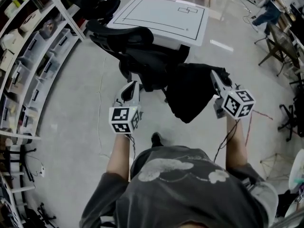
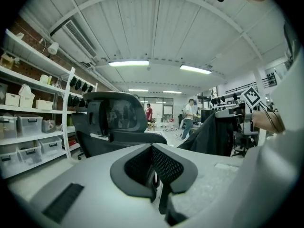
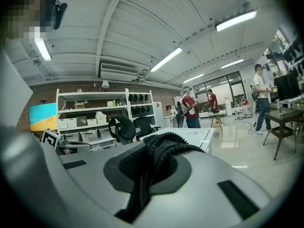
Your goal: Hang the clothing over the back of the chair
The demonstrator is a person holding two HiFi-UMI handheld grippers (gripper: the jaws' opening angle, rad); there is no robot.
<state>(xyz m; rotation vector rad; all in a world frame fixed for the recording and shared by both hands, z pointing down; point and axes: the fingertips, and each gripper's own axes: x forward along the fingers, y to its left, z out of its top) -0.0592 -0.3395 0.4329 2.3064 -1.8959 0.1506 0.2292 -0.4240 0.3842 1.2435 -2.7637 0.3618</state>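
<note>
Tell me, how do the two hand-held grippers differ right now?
The right gripper has its jaws shut on a bunch of black clothing, which hangs down beside it. The left gripper has its jaws together with nothing between them. The left gripper points at the black chair just ahead, while the right gripper sits off to the chair's side. Both carry a cube with square markers and are held roughly level.

A large lab or workshop hall: white shelving (image 1: 33,65) with storage bins (image 1: 31,49) at the head view's left, a white table (image 1: 161,13) with drawn outlines at top centre, polished floor (image 1: 71,141), strip lights (image 2: 128,63) under a ribbed arched ceiling (image 2: 156,27).
</note>
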